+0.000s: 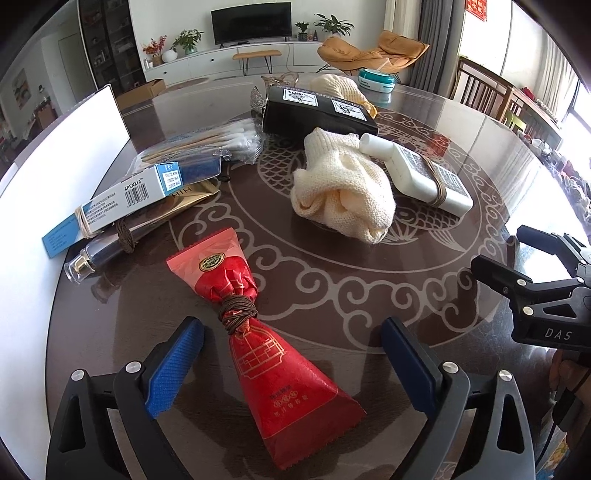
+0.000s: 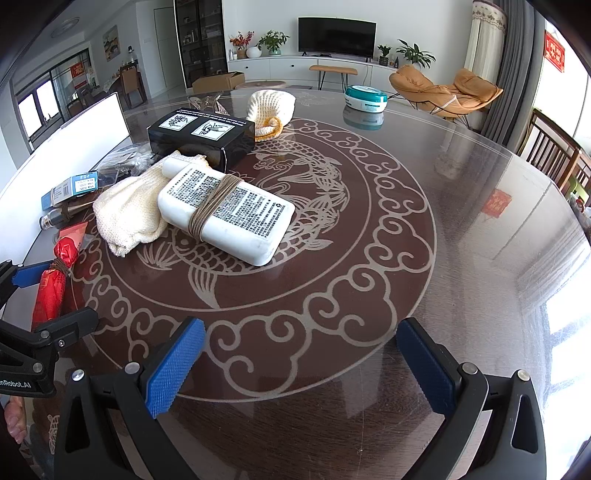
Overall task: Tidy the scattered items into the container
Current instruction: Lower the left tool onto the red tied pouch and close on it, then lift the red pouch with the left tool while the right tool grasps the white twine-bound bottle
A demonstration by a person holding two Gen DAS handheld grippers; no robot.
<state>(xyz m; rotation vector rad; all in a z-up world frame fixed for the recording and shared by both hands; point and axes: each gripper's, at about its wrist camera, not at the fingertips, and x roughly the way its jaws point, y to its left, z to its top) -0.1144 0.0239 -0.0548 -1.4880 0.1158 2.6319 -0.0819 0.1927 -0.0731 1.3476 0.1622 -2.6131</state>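
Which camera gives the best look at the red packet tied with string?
The left wrist view. There the red packet lies whole and close on the table, between the open fingers of the left hand-held gripper. The right wrist view catches it only small at the left edge, partly hidden behind that gripper.

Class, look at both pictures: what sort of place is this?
Most likely a home's living and dining room: a television on a low white cabinet, an orange lounge chair, and a round glass-topped table.
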